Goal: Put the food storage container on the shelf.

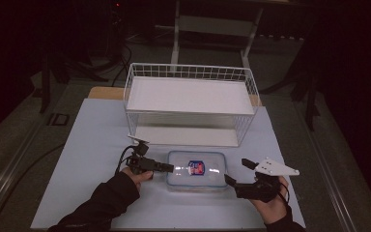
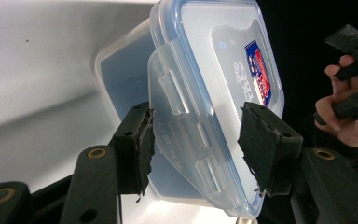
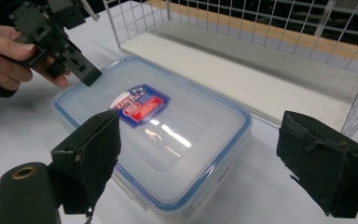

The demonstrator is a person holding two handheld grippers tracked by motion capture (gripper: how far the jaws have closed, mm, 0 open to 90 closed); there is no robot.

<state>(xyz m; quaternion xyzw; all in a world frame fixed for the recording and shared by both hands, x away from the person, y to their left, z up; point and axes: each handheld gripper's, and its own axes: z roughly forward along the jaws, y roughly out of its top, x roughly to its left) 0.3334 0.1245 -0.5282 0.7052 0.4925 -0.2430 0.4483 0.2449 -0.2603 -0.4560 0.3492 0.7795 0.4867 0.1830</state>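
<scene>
Listing, from the grippers outward:
Left gripper [image 1: 170,167]: held in the person's left hand [image 1: 137,176] — jaws spread to either side of the side latch flap of the container, one pad [image 2: 140,144] against the flap's edge, the other just beside the lid rim; a firm pinch cannot be told.
Right gripper [image 1: 229,180]: held in the right hand [image 1: 270,205], a grey three-cornered plate on top — jaws spread wide, apart from the container, near its right front corner.
Container [image 1: 196,170]: clear plastic box, blue-rimmed lid [image 3: 168,130] with a red and blue label [image 3: 141,105]; lies flat on the table between the two grippers, near the front edge.
Wire shelf [image 1: 191,102]: white, two-tiered, behind the container, toward the table's far edge.
Table [image 1: 96,145]: covered with a pale sheet.
</scene>
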